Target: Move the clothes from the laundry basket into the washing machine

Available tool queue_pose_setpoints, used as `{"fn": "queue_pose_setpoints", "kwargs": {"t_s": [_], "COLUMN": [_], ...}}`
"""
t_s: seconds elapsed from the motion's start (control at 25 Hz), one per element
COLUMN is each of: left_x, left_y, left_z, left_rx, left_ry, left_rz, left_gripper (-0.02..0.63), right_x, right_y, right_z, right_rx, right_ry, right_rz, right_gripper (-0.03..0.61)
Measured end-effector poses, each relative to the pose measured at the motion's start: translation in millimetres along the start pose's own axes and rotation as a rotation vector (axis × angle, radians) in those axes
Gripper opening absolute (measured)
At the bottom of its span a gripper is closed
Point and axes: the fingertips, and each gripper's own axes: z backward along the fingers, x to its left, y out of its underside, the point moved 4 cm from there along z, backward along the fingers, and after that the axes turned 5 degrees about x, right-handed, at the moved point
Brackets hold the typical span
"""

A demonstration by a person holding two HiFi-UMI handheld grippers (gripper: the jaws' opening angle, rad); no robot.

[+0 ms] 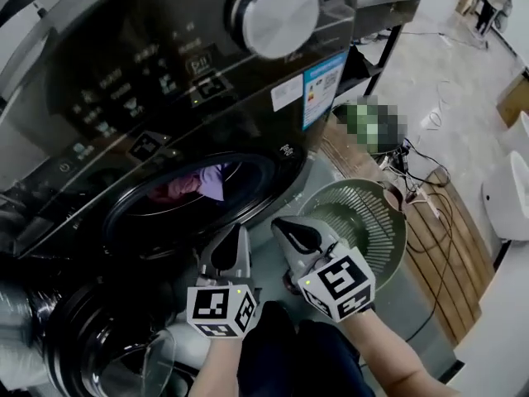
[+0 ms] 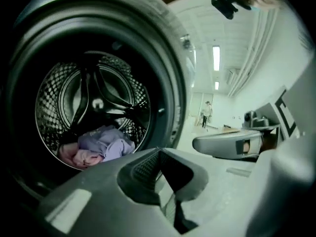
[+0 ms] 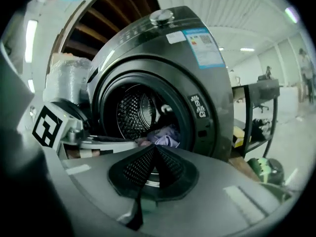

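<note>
- Both grippers hover before the open washer (image 1: 124, 73), near its round mouth, with the basket (image 1: 376, 238) just to the right.
- The left gripper (image 2: 160, 151) has its jaws pressed together at the tips, nothing between them.
- The right gripper (image 3: 154, 147) is likewise closed tight and empty-handed.
- The clothes (image 2: 98, 144), a pink and lavender heap, lie at the bottom of the drum (image 2: 59, 98), far inside the machine.
- The green basket shows only bare ribbed walls; its near side is hidden behind the right gripper.
- The loading step looks finished.
- Next move, by the look of it: check the basket's hidden corner, then swing the door (image 1: 99, 346), hanging open at near left, shut.
</note>
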Motion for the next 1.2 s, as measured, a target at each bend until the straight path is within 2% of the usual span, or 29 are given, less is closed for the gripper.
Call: {"fn": "queue_pose_setpoints", "kwargs": {"t_s": [0.08, 0.16, 0.36, 0.64, 0.84, 1.04, 1.2], "left_x": [-16, -34, -77, -117, -136, -142, -140], "left_y": [-13, -32, -101, -204, -260, -295, -307], "left_z": [20, 40, 89, 156, 193, 220, 236], "left_rx": [0.040, 0.073, 0.127, 0.155, 0.149, 0.124, 0.103], "left_ry": [-0.029, -0.042, -0.033, -0.023, -0.008, 0.027, 0.043], "left_rz": [-0.031, -0.045, -0.036, 0.003, -0.006, -0.037, -0.032], "left_gripper": [0.003, 0.003, 0.003, 0.004, 0.005, 0.004, 0.003], "right_x": [11, 19, 32, 69, 91, 116, 129], "right_y": [-16, -36, -98, -196, -257, -300, -312], "right_z": [22, 46, 113, 198, 240, 261, 269], "right_rx": [0.037, 0.056, 0.076, 0.065, 0.039, 0.006, 0.002], "right_ry": [0.029, 0.051, 0.099, 0.084, 0.068, 0.040, 0.033], "right_rz": [0.063, 0.074, 0.000, -0.067, -0.048, 0.013, 0.036], "right_gripper": [0.025, 0.025, 0.021, 0.021, 0.021, 0.021, 0.021]}}
